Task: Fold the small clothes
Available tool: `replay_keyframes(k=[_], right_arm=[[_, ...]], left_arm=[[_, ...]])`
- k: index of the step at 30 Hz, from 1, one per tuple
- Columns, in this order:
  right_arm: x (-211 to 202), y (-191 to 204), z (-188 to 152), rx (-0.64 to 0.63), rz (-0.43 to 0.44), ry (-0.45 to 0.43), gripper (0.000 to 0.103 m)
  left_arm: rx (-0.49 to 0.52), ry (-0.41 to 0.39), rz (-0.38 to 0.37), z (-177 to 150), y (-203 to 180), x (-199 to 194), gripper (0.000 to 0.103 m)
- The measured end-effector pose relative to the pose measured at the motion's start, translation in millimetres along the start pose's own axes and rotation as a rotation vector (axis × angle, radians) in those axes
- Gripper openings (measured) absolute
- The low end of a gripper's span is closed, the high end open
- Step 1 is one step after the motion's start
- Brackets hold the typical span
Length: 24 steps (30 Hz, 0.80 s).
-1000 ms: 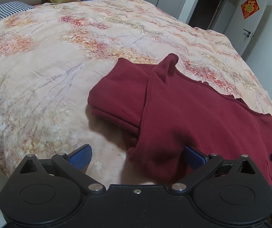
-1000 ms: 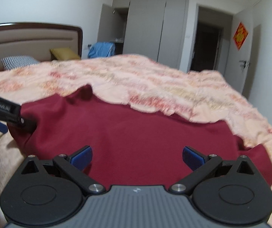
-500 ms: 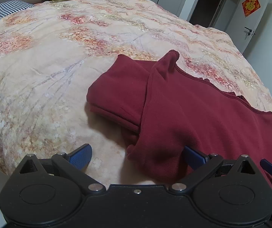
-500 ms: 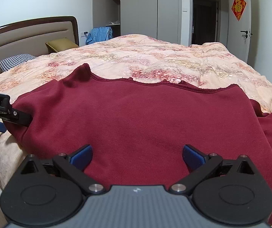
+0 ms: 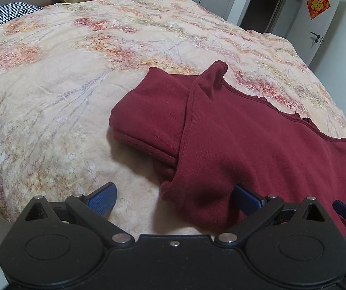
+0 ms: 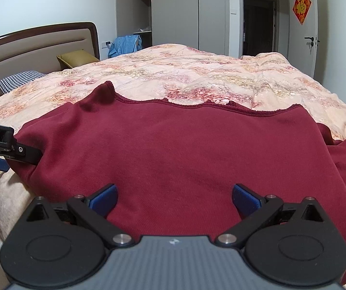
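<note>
A dark red garment point(image 5: 257, 142) lies spread on the floral bedspread point(image 5: 76, 77), one sleeve folded under at its left side. It fills the middle of the right wrist view point(image 6: 185, 149). My left gripper point(image 5: 174, 197) is open at the garment's near left corner, with the corner between its blue fingers. My right gripper point(image 6: 174, 197) is open over the garment's near edge. The left gripper also shows in the right wrist view point(image 6: 1, 149) at the garment's left edge. A blue fingertip of the right gripper shows at the lower right of the left wrist view.
A houndstooth pillow point(image 6: 20, 81), an olive cushion point(image 6: 76, 58) and the headboard point(image 6: 37, 46) are at the bed's far left. A blue cloth point(image 6: 124, 44), wardrobe doors and a doorway stand behind the bed. The bed's near edge is just below the grippers.
The right gripper has settled lower and closer over the garment, which now lies flatter. The left gripper has shifted only slightly. Both stayed open.
</note>
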State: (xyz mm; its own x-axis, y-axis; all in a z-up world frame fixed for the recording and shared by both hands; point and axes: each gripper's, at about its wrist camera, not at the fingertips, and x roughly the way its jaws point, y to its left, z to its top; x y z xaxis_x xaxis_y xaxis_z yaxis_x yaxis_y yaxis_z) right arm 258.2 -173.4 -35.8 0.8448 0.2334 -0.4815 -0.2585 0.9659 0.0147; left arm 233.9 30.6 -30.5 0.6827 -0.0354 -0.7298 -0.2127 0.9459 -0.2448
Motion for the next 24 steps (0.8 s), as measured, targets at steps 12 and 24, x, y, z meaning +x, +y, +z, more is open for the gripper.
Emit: replay_keyframes(k=[12, 24], right_arm=[[0.3, -0.3, 0.0, 0.005, 0.003, 0.003, 0.103], [0.4, -2.3, 1.7, 0.029, 0.02, 0.013, 0.103]], left_arm=[[-0.001, 0.0, 0.001, 0.3, -0.4, 0.2, 0.102], [-0.002, 0.044, -0.007, 12.8, -2.5, 4.6, 0.102]])
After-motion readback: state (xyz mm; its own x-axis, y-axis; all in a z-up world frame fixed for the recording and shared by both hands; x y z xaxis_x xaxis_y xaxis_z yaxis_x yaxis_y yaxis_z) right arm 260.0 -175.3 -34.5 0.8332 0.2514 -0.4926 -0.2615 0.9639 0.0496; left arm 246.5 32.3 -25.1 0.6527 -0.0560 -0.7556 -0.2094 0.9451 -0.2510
